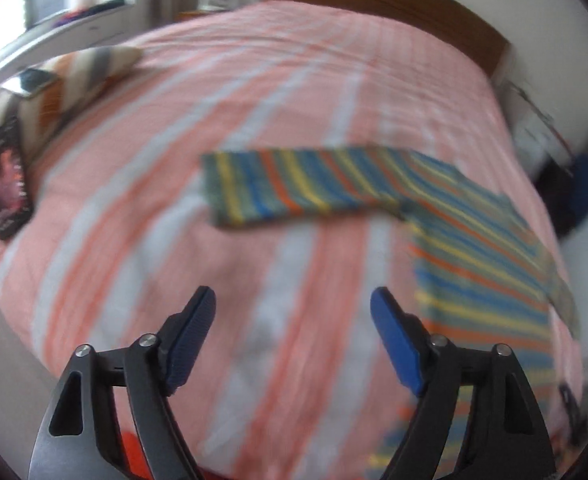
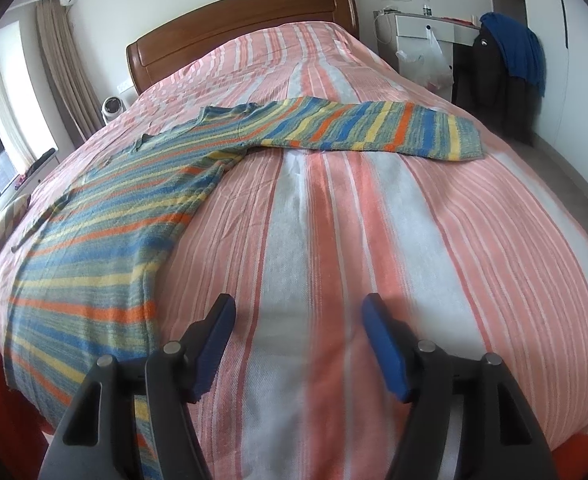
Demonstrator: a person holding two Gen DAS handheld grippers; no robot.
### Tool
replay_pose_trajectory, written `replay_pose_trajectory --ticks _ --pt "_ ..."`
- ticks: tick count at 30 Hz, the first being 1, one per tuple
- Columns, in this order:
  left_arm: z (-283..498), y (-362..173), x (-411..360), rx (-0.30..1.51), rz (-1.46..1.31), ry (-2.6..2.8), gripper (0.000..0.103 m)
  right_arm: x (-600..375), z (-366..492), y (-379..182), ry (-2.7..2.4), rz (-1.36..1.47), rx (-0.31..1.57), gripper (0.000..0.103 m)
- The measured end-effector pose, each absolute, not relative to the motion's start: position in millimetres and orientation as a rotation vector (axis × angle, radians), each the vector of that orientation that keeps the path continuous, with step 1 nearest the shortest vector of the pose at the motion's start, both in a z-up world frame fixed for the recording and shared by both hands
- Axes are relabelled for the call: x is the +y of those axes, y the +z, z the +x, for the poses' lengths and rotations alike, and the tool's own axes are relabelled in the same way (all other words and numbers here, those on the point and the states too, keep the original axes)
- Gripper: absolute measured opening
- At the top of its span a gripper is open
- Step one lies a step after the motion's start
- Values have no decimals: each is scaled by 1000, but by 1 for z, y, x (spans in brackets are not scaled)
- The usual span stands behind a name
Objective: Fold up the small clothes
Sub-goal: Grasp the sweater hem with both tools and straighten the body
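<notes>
blue-padded fingers of the left gripper point(image 1: 292, 300) stand wide apart over bare bedspread, holding nothing, and the right gripper point(image 2: 298, 308) is spread just as wide above the bedspread point(image 2: 374, 240) with nothing between its pads either. both hang above the near end of the bed, aimed along its length, which looks like a ready stance taken ahead of any grasp. beyond them lies the striped sweater point(image 2: 105, 216), a knit in blue, yellow, orange and green, spread flat on the pink and white cover. in the right wrist view its body runs down the left side toward the near edge of the bed, while one sleeve point(image 2: 374, 128) reaches straight out across the bed to the right, well apart from that gripper. in the left wrist view, which is blurred, the other sleeve point(image 1: 294, 188) stretches to the left and the body sits beside the right finger. laying it out flat with both sleeves extended probably serves the folding: each sleeve can be taken by its cuff and brought over the body. no fold appears to be made yet, so the task seems near its start. farther out are a striped cushion point(image 1: 85, 72) and a dark phone point(image 1: 9, 180) at the left edge, the wooden headboard point(image 2: 237, 20), and a blue garment point(image 2: 514, 48) draped by the wall.
</notes>
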State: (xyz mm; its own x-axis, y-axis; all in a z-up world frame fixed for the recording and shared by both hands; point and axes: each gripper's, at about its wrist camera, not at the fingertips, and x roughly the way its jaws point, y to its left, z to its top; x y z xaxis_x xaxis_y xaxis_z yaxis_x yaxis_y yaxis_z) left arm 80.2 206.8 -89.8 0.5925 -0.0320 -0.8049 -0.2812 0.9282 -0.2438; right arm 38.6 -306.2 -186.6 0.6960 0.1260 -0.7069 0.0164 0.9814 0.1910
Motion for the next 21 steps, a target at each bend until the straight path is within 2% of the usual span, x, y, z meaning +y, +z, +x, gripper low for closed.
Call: replay_pose_trajectory --ticks 4,9,14,15,17,18,19,20,21 --pt "46 -107 166 1021 -392 -15 83 -312 29 -169 91 212 825 65" --pt "7 -150 133 1145 -464 -127 83 -298 5 -153 254 208 958 65" --pt "0 -167 101 1207 -394 -156 82 -273 -18 -170 406 229 1110 65" --pt "0 -173 96 1220 -383 -155 78 -266 -20 -176 416 207 1124 65" --pt "0 -182 89 1247 -352 -147 58 -255 -21 -190 396 155 1162 64" --pt "1 -186 84 1265 -327 -145 29 -252 -19 -195 396 157 1178 61" --pt "3 -190 82 1281 -311 -146 5 -249 -16 -200 402 163 1192 43" --pt "2 -192 81 1287 -315 -150 4 -246 -15 -204 396 152 1203 11" --pt "1 -190 83 1276 -321 -141 3 -245 -13 -206 384 145 1211 5"
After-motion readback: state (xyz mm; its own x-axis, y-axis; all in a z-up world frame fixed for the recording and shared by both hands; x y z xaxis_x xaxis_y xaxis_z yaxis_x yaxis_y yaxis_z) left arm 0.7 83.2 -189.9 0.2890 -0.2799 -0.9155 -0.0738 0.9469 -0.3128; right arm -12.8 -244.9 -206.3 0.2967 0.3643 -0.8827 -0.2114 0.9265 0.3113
